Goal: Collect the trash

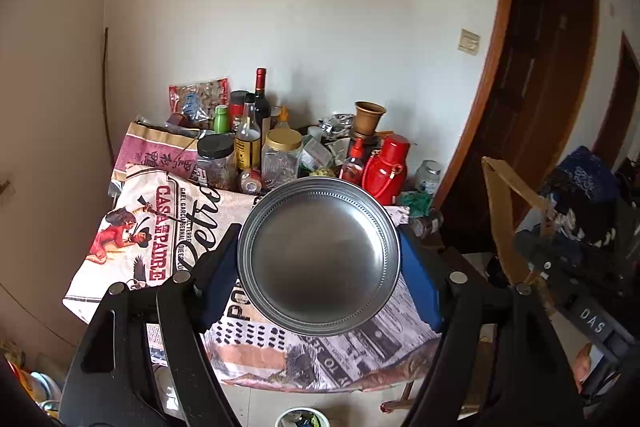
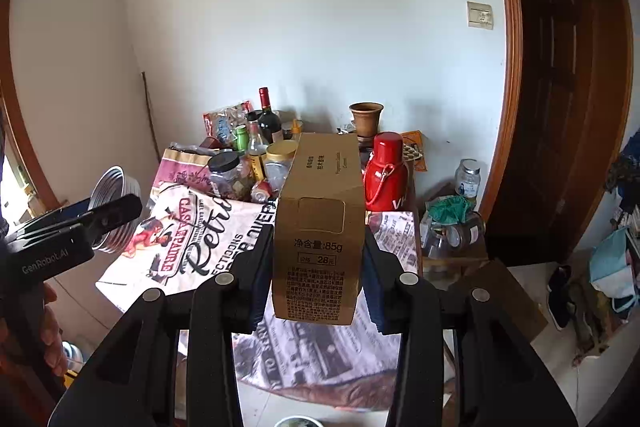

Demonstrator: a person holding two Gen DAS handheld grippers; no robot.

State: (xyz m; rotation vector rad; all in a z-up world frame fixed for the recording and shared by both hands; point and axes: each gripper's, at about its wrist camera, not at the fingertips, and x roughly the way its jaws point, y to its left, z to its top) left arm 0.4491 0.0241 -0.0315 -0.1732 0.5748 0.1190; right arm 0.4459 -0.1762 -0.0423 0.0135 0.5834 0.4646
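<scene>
A round silver metal tin (image 1: 319,257) fills the middle of the left wrist view, its bottom facing the camera. My left gripper (image 1: 320,259) is shut on the tin, blue pads pressing its rim on both sides, above the table. In the right wrist view a brown cardboard box (image 2: 318,227) with printed text is held lengthwise, and my right gripper (image 2: 318,267) is shut on it. The same tin (image 2: 114,207) and the left gripper (image 2: 102,217) show at the left of that view, held by a hand (image 2: 52,331).
A table with a printed cloth (image 1: 160,247) carries bottles, jars (image 1: 282,157), a red flask (image 1: 386,165) and a brown vase (image 1: 368,119) at the back. A white bin rim (image 1: 302,417) shows on the floor below. A dark wooden door (image 2: 568,87) stands right, with clutter on the floor.
</scene>
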